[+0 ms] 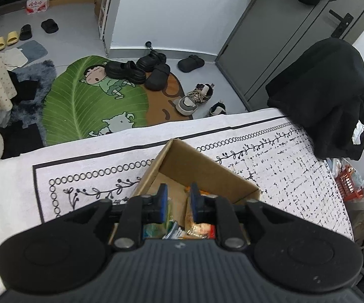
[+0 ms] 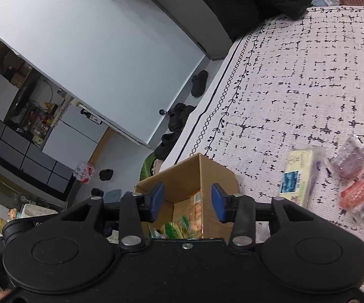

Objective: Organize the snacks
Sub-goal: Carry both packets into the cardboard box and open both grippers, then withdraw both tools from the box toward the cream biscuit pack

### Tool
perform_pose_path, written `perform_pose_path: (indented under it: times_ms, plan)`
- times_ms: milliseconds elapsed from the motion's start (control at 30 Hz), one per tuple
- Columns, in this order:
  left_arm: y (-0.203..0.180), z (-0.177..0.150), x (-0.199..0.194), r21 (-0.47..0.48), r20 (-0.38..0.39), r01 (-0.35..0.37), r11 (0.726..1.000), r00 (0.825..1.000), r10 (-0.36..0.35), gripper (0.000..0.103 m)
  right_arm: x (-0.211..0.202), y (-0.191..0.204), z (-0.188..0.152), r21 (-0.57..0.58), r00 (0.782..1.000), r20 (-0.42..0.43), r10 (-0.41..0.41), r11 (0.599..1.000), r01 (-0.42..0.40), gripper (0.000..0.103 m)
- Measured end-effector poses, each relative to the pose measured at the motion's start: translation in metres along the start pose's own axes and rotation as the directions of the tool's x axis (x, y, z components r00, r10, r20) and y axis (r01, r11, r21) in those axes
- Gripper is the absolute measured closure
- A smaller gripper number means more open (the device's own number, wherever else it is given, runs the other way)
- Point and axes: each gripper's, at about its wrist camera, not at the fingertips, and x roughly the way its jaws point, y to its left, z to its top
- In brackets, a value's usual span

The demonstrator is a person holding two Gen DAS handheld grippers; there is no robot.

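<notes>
An open cardboard box (image 1: 202, 166) stands on the white patterned cloth (image 1: 295, 166) and holds several snack packets (image 1: 199, 227). My left gripper (image 1: 178, 197) hangs over the box, open and empty. In the right wrist view the box (image 2: 217, 176) shows green and orange packets (image 2: 194, 209) inside. My right gripper (image 2: 187, 197) is open and empty above the box's near edge. To the right on the cloth lie a pale yellow packet (image 2: 298, 174) and a clear packet with red and purple snacks (image 2: 359, 179).
A black garment (image 1: 333, 96) hangs at the cloth's far right corner. Beyond the far edge the floor holds shoes (image 1: 194, 98), slippers and a green leaf rug (image 1: 86, 101). An orange basket (image 1: 348, 181) sits to the right.
</notes>
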Motion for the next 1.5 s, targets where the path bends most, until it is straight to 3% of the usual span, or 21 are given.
perform_pose_path:
  times_ms: [267, 500, 867, 1200, 1500]
  plan:
    - [-0.003, -0.011, -0.018, 0.013, 0.021, -0.033, 0.999, 0.999, 0.032, 0.035, -0.014, -0.002, -0.002, -0.009, 0.998, -0.029, -0.058, 0.998, 0.058, 0.048]
    - [-0.011, -0.028, -0.029, 0.034, -0.003, -0.060, 0.998, 0.998, 0.060, 0.024, -0.034, -0.009, 0.000, 0.009, 0.996, -0.036, -0.085, 0.996, 0.085, 0.037]
    - [-0.036, -0.055, -0.053, 0.105, 0.054, -0.054, 0.993, 0.997, 0.048, 0.000, -0.067, -0.034, 0.002, 0.067, 0.992, -0.045, -0.117, 0.990, 0.120, 0.011]
    - [-0.064, -0.079, -0.064, 0.142, 0.064, -0.022, 0.990, 0.998, 0.014, 0.000, -0.098, -0.061, 0.011, 0.113, 0.996, -0.006, -0.089, 0.990, 0.090, 0.001]
    - [-0.095, -0.099, -0.065, 0.204, 0.038, 0.008, 0.979, 0.999, -0.016, 0.000, -0.114, -0.091, 0.015, 0.191, 0.995, -0.016, -0.095, 0.977, 0.096, 0.000]
